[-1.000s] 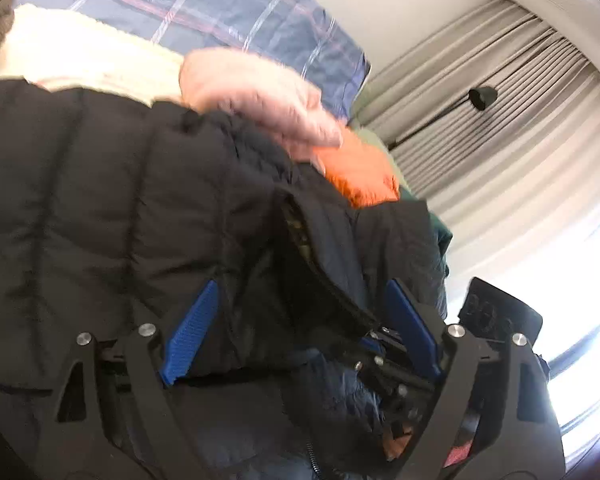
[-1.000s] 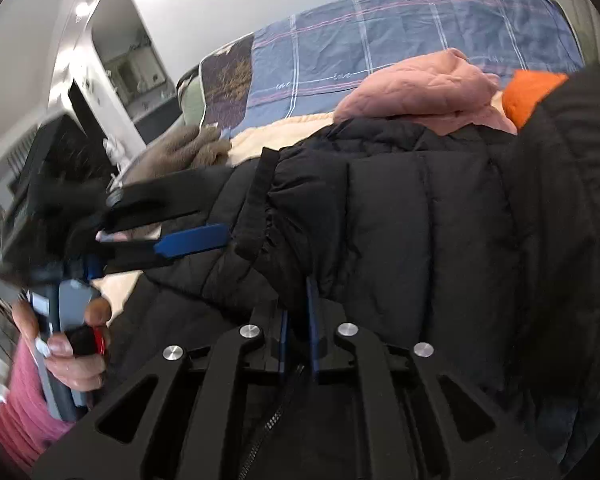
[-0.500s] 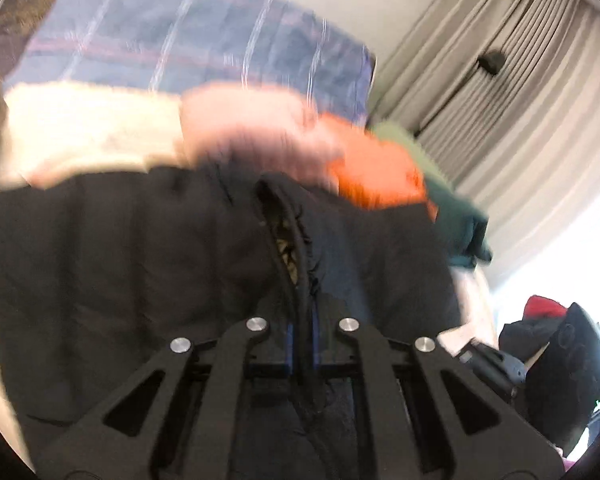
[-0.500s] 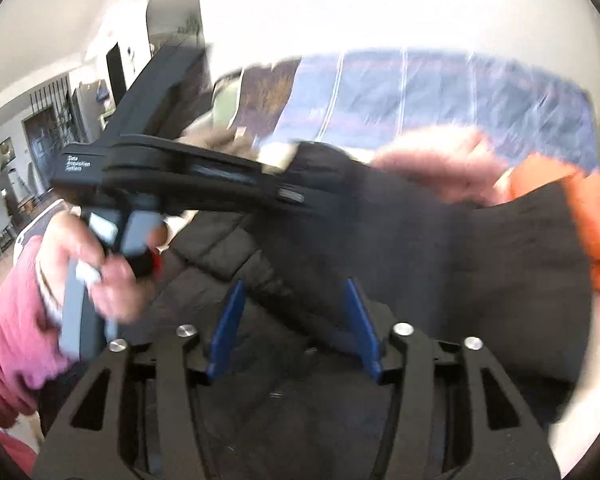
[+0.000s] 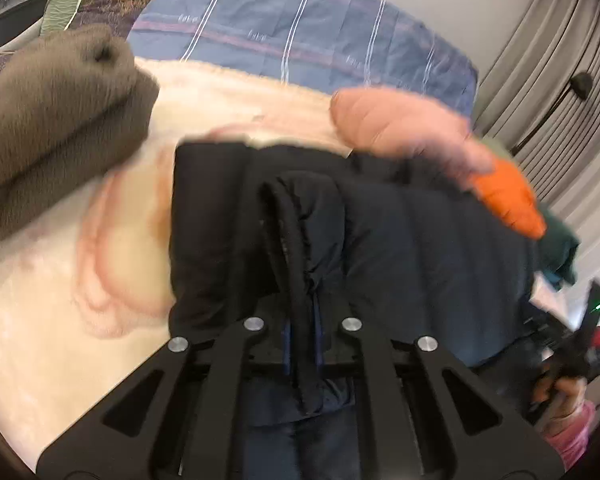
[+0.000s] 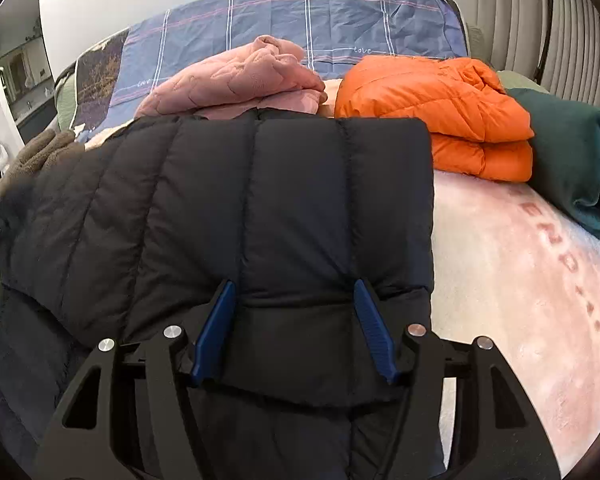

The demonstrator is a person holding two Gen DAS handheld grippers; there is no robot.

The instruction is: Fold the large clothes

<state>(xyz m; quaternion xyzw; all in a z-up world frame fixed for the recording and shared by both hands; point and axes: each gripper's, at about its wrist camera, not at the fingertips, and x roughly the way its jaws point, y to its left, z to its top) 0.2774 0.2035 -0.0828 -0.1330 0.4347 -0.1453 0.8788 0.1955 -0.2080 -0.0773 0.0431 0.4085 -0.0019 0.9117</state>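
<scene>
The black puffer jacket [image 6: 284, 216] lies across the near part of the bed [image 6: 520, 280], already doubled over once, its far edge touching the folded pink fleece [image 6: 236, 80].

It looks light and springy for its bulk. The quilted panels are soft, and the shell is probably slick, so layers will likely slide and puff back up unless pressed flat. Hems, cuffs and the corded zipper edge look like the best places to pinch, since they give a firmer ridge than a padded panel.

The left hand-held gripper [image 5: 300, 340] is closed tight on such a ridge, a dark rolled edge [image 5: 296, 248] running up between its pads. The right hand-held gripper [image 6: 292, 328] has just been opening. Its blue pads [image 6: 216, 320] stand moderately wide on either side of the jacket's near fold, and I cannot tell whether they touch the cloth.

The bed is covered by a pale, plushy blanket, soft underneath, so folds will sink a little. At the far side sit an orange jacket [image 6: 440, 104], folded, and a green garment [image 6: 572, 152] to its right; a brown fleece [image 5: 52, 120] lies far left. A blue plaid sheet [image 6: 300, 12] rises behind, and curtains [image 5: 560, 100] hang on the right.
</scene>
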